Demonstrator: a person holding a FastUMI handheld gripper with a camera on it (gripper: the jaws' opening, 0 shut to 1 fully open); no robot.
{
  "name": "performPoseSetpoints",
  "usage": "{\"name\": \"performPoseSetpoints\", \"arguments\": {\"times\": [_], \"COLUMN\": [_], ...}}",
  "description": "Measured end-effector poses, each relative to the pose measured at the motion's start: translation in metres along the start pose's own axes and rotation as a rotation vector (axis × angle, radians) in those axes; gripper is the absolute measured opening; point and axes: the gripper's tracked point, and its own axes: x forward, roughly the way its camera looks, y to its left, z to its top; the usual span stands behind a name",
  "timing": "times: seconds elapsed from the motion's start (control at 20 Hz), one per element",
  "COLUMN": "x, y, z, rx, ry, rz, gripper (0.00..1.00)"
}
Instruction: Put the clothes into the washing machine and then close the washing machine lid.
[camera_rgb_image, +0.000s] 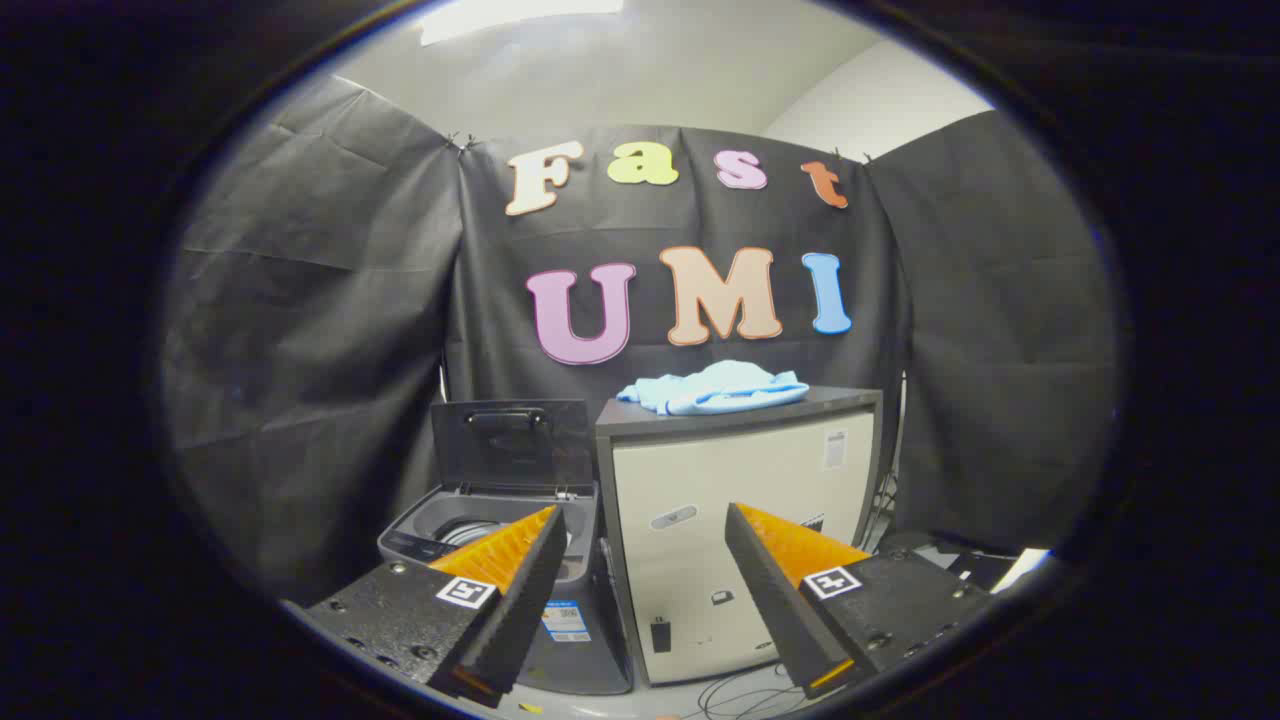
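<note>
A crumpled light-blue cloth (715, 388) lies on the dark-topped cabinet (745, 480).

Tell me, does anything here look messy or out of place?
Only the light blue clothes, lying crumpled on top of the cabinet instead of in the washing machine beside it, whose lid stands open. The gripper is open, holding nothing, well short of them.

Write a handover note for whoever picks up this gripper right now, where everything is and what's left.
Gripper: jaws open, holding nothing, well short of the job's things.
Light blue clothes: bunched on top of the cabinet, beyond the jaws.
Washing machine: on the floor beside the cabinet, its lid standing open, drum visible.
Done: nothing yet; lid already open.
Left: pick up the clothes, drop them in the drum, close the lid.
</note>
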Motion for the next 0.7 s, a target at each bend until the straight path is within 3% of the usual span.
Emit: {"name": "performPoseSetpoints", "arguments": {"times": [0.7], "x": [0.012], "y": [0.012], "z": [-0.001], "rx": [0.004], "ry": [0.002], "rz": [0.026], "gripper": [0.96]}}
